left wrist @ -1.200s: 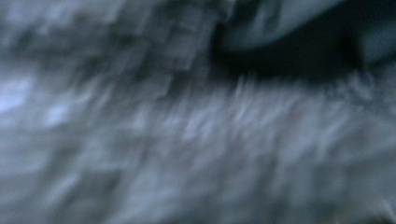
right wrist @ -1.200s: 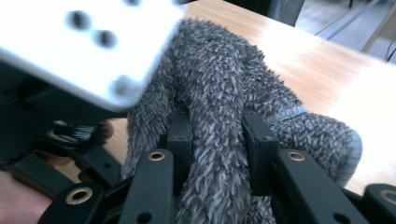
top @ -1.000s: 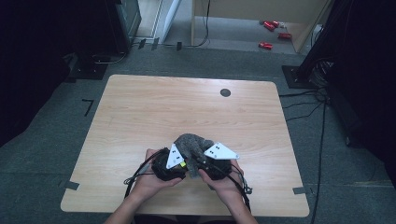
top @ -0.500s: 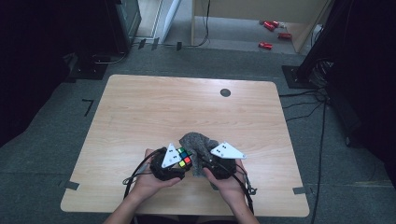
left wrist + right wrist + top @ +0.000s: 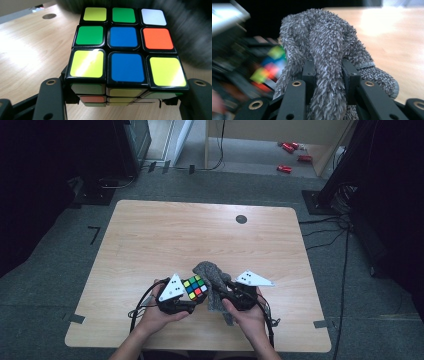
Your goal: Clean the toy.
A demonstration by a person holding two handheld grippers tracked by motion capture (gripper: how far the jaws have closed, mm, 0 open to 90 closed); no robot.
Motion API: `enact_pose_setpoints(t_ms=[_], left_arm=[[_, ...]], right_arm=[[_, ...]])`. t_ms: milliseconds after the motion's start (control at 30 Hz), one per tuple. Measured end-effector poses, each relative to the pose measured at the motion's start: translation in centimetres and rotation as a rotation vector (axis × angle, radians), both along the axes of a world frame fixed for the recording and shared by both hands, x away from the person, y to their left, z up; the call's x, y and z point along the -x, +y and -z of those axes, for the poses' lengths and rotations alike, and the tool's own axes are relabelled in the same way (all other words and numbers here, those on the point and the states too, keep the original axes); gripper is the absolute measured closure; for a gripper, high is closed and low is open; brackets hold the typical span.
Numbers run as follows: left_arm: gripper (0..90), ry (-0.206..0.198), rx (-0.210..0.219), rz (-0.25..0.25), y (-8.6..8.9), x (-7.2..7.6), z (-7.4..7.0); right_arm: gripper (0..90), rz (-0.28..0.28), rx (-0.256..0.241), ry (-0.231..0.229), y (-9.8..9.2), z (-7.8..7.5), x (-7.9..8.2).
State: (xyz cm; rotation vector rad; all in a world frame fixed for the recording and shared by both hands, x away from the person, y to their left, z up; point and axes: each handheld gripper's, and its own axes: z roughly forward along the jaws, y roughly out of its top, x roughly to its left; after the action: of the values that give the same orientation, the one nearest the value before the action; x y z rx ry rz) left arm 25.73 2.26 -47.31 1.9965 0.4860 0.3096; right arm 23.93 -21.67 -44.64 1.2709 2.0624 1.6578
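Looking for print, I find none that can be read: the puzzle cube carries plain coloured stickers, and the grey three-cornered plates on the tongs show small dark dots, too small to make out. The left tongs are clamped on the cube, a jaw pressed to each side of it in the left gripper view, where its top face shows yellow, green, white, blue and orange squares. The right tongs are pinched on a fuzzy grey cloth, a thick fold of it squeezed between the jaws in the right gripper view. Both sit at the near edge of the wooden worktop, the cloth just beside the cube on its right and, as far as I can tell, touching it. Compared with a second ago, the cube has come out into the open: back then the cloth lay draped over the spot between the two plates, and half a second ago only a strip of colours peeked out. Now the whole top face is bare and the cloth is pulled aside to the right.
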Motion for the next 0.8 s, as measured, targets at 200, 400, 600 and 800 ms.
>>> enact_pose_setpoints(t_ms=[200, 400, 600, 800], left_arm=[[34.8, -0.022, 0.069, 0.02, 0.2, 0.3, -0.4], [34.8, -0.006, 0.079, 0.019, 0.8, 0.0, -0.2], [34.8, -0.029, 0.034, 0.027, 0.1, 0.3, -0.1], [34.7, -0.017, 0.025, 0.017, 0.2, 0.1, 0.1]], right_arm=[[70.8, 0.039, 0.057, 0.036, 0.0, 1.2, -0.5], [71.0, 0.034, 0.046, 0.049, 0.2, 1.5, -0.3], [70.8, -0.003, -0.024, -0.039, 0.3, -0.2, 0.5], [70.8, 0.004, -0.01, 0.035, -0.3, 1.0, 0.0]])
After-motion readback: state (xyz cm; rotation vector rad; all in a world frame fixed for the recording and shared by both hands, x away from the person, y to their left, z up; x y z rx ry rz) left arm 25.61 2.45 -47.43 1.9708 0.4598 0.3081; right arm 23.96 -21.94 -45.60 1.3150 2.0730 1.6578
